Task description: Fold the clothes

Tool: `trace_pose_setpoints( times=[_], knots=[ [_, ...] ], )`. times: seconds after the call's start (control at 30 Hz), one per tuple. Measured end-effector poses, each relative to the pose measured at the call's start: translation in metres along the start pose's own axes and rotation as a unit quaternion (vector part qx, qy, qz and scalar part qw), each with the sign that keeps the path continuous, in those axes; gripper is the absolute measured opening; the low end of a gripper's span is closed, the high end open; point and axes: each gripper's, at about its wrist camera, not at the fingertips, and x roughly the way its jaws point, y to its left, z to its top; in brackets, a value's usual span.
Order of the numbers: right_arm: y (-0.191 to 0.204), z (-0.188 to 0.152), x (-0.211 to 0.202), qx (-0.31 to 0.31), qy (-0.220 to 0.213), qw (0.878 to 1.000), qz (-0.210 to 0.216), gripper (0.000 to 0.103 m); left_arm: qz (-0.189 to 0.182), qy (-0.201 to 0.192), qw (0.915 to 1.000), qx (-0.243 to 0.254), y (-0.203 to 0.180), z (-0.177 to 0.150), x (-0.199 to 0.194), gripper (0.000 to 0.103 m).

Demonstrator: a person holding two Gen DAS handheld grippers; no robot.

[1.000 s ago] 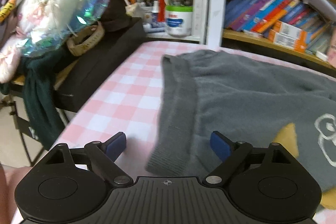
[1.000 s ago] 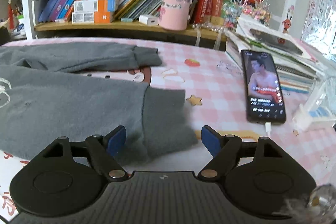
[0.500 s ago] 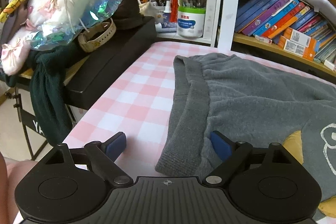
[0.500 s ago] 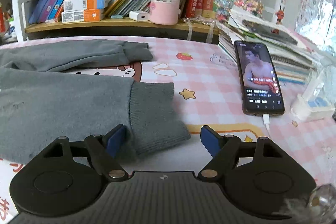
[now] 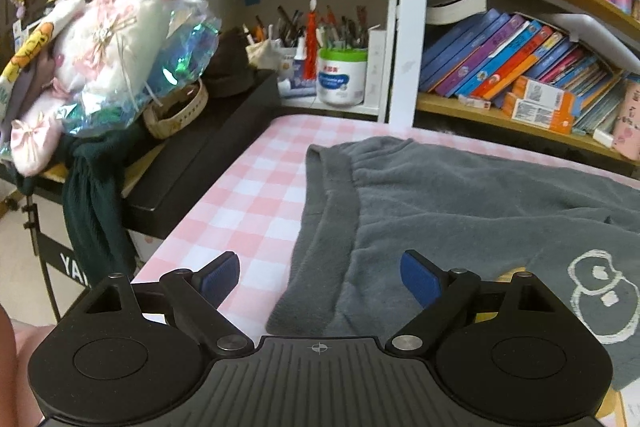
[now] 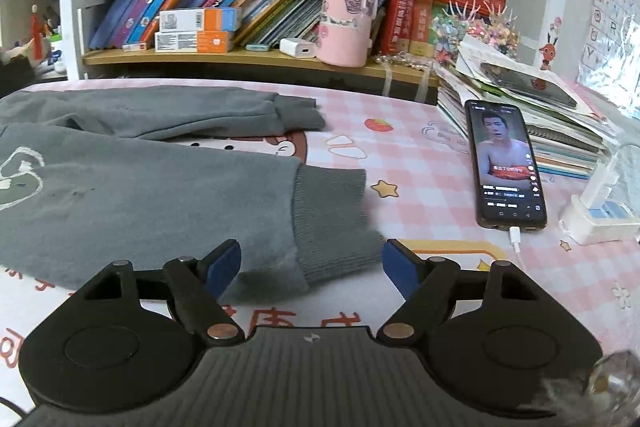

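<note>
A bench (image 5: pixel 256 187) under a pink-and-white checked cloth fills both views, with bookshelves (image 6: pixel 280 57) along its far edge at 12 o'clock. Spread flat across it lies a grey sweater (image 5: pixel 480 203), its ribbed hem running from 12 toward 6 o'clock in the left wrist view and a white outline drawing on its front at 3 o'clock. In the right wrist view, one sleeve (image 6: pixel 152 199) stretches from 9 o'clock toward the centre and ends in a ribbed cuff (image 6: pixel 332 227); the second sleeve (image 6: pixel 168 107) lies beyond it at 11 o'clock.

The left gripper (image 5: pixel 320 277) hangs over the hem's near corner, jaws spread wide, gripping nothing. The right gripper (image 6: pixel 311 261) sits just short of the cuff, jaws likewise wide apart and empty.

At 2 o'clock from the right gripper, a phone (image 6: pixel 505 165) with a lit screen lies face up beside a stack of papers (image 6: pixel 532 107).
</note>
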Motion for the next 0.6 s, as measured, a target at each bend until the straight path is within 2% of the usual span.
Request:
trace_pose_setpoints(
  times=[0.6],
  knots=[
    [0.035,-0.005,-0.010,-0.017,0.001,0.998,0.057,0.080,-0.054,0.010,0.9981,0.027,-0.039,-0.012,-0.012,0.091]
  ],
)
